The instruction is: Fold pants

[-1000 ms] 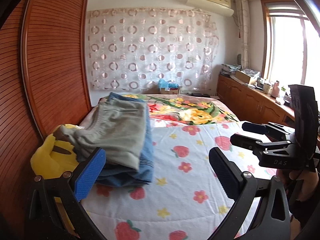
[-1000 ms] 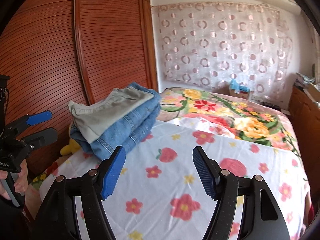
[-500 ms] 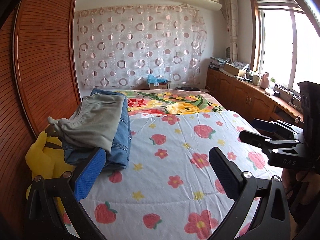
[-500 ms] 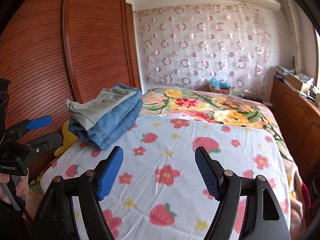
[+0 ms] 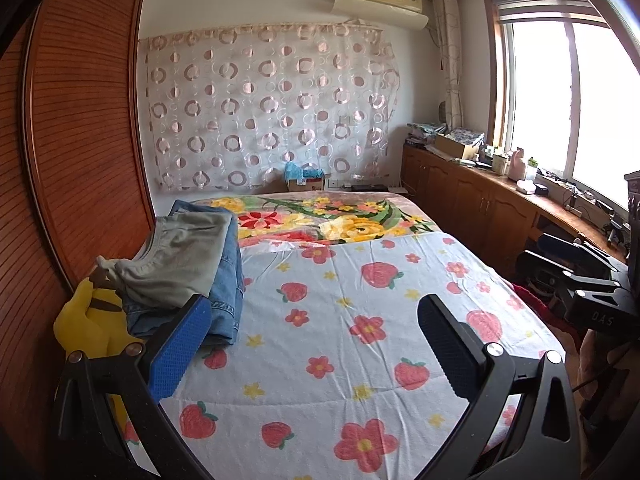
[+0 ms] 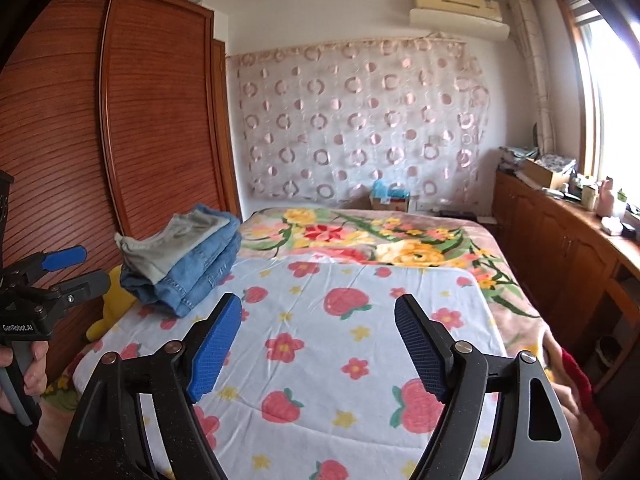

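Note:
Folded grey pants point(image 5: 180, 256) lie on top of folded blue jeans point(image 5: 228, 280) at the left edge of the bed; the stack also shows in the right wrist view, grey pants point(image 6: 168, 244) over jeans point(image 6: 200, 276). My left gripper point(image 5: 316, 344) is open and empty, held above the strawberry sheet point(image 5: 360, 320), back from the stack. My right gripper point(image 6: 320, 344) is open and empty over the same sheet point(image 6: 340, 320). Each gripper shows from the side in the other's view, the right one point(image 5: 560, 258) and the left one point(image 6: 76, 268).
A yellow plush toy point(image 5: 92, 320) sits beside the stack against the wooden wardrobe point(image 5: 72, 160). A floral blanket point(image 5: 328, 220) covers the far bed. Wooden cabinets point(image 5: 480, 200) with clutter run under the window on the right.
Both grippers have pulled back and up from the folded stack, so the stack looks smaller and farther. Both stay open and empty.

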### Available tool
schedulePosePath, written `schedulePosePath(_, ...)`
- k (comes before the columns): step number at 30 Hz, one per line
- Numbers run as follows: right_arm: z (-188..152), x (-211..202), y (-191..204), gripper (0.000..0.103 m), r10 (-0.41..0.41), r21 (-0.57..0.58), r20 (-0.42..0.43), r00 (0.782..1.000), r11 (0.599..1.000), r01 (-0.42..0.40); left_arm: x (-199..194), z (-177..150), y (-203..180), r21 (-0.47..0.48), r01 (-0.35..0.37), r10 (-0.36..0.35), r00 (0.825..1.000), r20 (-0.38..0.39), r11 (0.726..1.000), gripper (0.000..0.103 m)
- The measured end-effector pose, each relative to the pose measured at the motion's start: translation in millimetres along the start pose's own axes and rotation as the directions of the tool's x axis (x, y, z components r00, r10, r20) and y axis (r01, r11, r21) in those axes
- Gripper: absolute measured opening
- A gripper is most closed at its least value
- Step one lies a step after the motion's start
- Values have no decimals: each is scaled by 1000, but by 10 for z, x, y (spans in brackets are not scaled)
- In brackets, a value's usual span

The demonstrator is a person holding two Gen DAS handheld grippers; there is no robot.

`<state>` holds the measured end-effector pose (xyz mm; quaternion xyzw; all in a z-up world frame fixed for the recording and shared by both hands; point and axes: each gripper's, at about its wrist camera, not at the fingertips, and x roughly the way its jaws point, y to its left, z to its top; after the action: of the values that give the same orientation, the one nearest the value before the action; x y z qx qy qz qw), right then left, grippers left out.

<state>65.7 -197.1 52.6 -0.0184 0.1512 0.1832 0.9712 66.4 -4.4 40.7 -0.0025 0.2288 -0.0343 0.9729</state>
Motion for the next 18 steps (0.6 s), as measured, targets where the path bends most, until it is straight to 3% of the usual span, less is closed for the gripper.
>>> schedulePosePath(3, -37, -46, 38, 81, -34, 12, 16, 999, 999, 34, -68, 8, -13, -8, 3, -3, 1000, 11, 1000, 103)
schedulePosePath(18, -146, -90, 33, 81, -55, 23, 23, 998, 998, 54, -117, -15, -49, -17, -10, 10, 1000, 18, 1000, 103)
